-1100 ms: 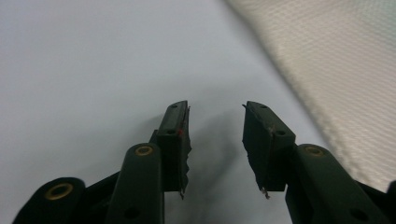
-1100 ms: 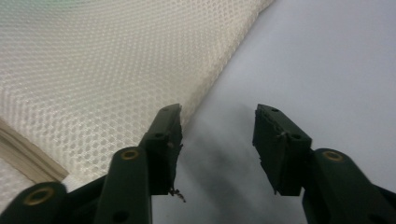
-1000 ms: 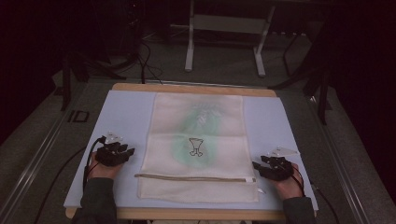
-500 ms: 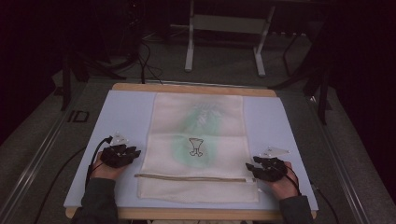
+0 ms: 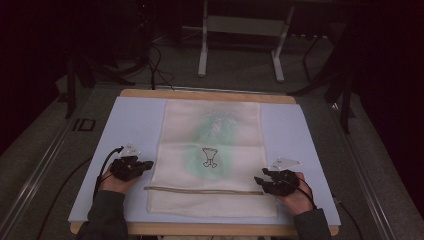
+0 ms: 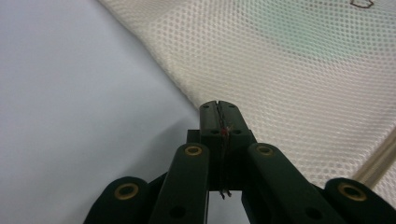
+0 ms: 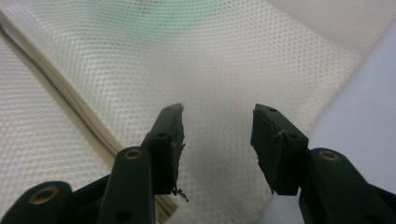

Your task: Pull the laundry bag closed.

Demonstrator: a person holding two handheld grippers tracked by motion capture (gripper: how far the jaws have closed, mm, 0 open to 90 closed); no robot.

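From the high view, the mesh bag [image 5: 212, 157] lies flat mid-table [image 5: 135, 120], bare surface flanking it, the left gripper [image 5: 146, 165] and right gripper [image 5: 260, 181] at its side edges. In the left gripper view, the left gripper's jaws have just been closing and meet at the bag's edge, with no mesh visibly caught between them. In the right gripper view, the right gripper's jaws gape wide above the mesh near the bag's zipper [image 7: 70, 107].

Qty: 1 cream mesh zip bag [image 5: 212, 157], 2 black two-jaw grippers, 1 pale blue table mat [image 5: 135, 125].
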